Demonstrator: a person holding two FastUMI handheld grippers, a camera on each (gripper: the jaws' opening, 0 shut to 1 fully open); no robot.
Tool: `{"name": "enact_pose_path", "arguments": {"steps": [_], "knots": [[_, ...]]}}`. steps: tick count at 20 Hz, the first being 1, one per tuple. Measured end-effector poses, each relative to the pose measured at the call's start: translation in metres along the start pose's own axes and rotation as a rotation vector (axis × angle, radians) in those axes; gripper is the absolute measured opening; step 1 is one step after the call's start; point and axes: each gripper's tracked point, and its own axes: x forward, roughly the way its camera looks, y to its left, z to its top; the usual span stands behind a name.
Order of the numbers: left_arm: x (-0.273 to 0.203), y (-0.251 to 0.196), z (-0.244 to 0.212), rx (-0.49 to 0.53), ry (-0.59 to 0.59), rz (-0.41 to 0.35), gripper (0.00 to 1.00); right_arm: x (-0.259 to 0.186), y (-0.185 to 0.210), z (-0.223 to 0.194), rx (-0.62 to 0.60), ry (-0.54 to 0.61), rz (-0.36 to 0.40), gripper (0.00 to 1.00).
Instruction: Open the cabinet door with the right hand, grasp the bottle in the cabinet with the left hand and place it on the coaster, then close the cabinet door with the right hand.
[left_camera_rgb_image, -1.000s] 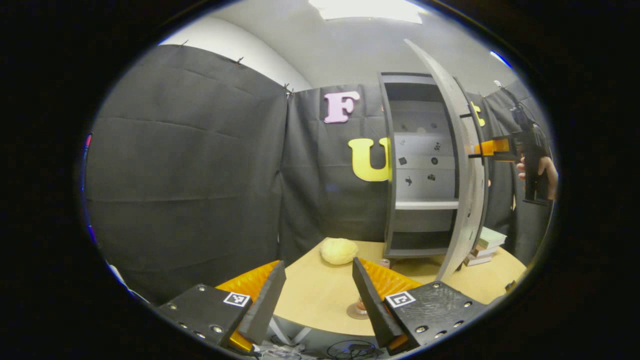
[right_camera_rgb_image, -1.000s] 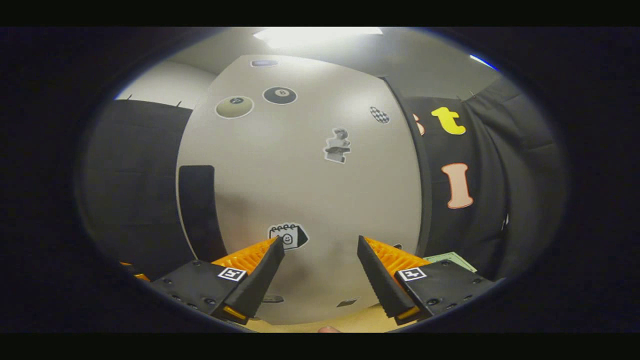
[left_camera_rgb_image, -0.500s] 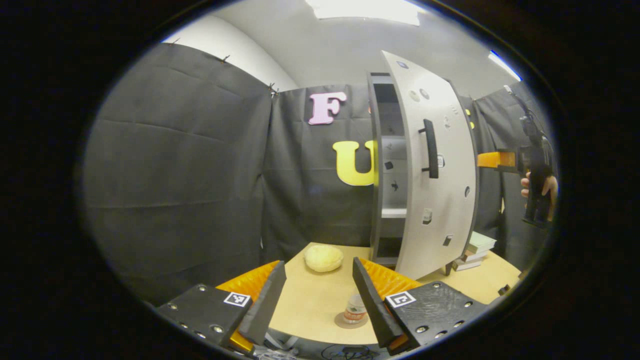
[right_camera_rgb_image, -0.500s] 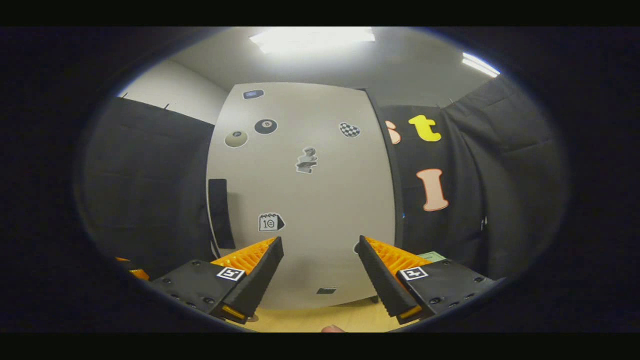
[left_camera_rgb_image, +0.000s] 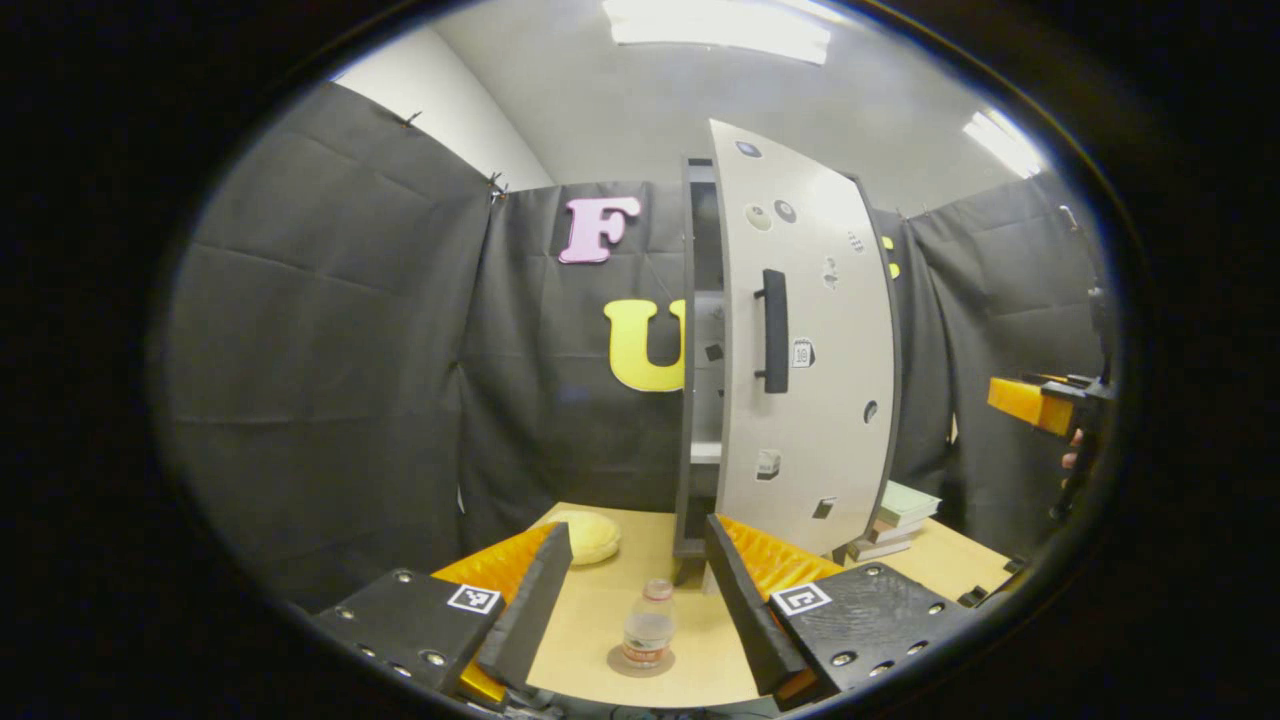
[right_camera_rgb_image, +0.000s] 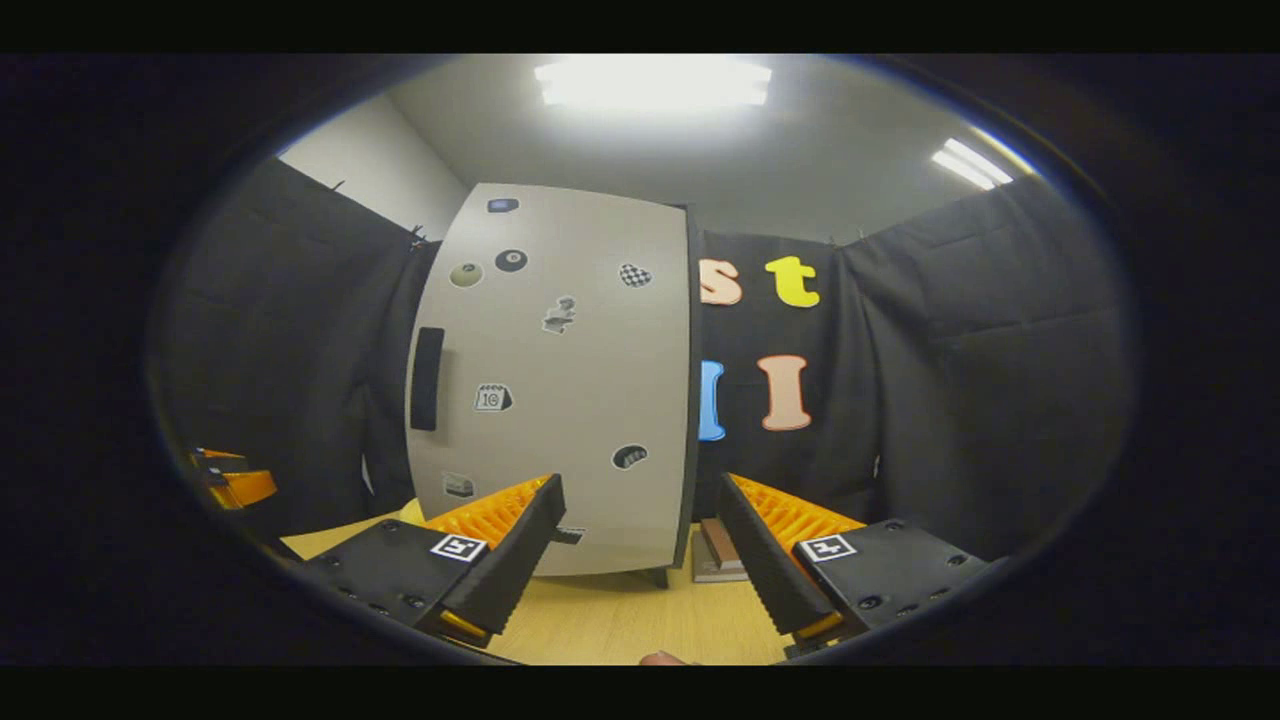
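A small clear bottle (left_camera_rgb_image: 648, 630) stands upright on a round coaster (left_camera_rgb_image: 640, 662) at the table's near edge, just beyond my left gripper (left_camera_rgb_image: 635, 570), which is open and empty. The tall grey cabinet has its pale door (left_camera_rgb_image: 810, 350) swung almost shut, leaving a narrow gap at the left where a shelf shows. A black handle (left_camera_rgb_image: 773, 330) runs down the door. In the right gripper view the same door (right_camera_rgb_image: 570, 380) and handle (right_camera_rgb_image: 427, 378) face me, and my right gripper (right_camera_rgb_image: 637, 545) is open, well back from the door.
A yellow rounded lump (left_camera_rgb_image: 585, 535) lies on the wooden table (left_camera_rgb_image: 590, 620) left of the cabinet. A stack of books (left_camera_rgb_image: 895, 510) sits right of it. The right gripper (left_camera_rgb_image: 1030, 402) hangs at the far right, and the left gripper (right_camera_rgb_image: 235, 480) at the left.
The cabinet door has swung from wide open to nearly shut. Both grippers have pulled back from the cabinet, bringing the bottle on its coaster fully into the left gripper view.
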Motion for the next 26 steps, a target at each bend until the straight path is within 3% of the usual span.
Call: {"name": "enact_pose_path", "arguments": {"steps": [7,26], "knots": [[-0.007,-0.005,0.000,0.009,-0.005,0.004,0.80,-0.011,0.012,-0.008,0.019,0.033,0.023,1.00],[0.007,0.002,-0.002,0.056,-0.025,-0.006,0.82,-0.012,0.012,-0.017,0.043,0.028,-0.038,0.98]]}}
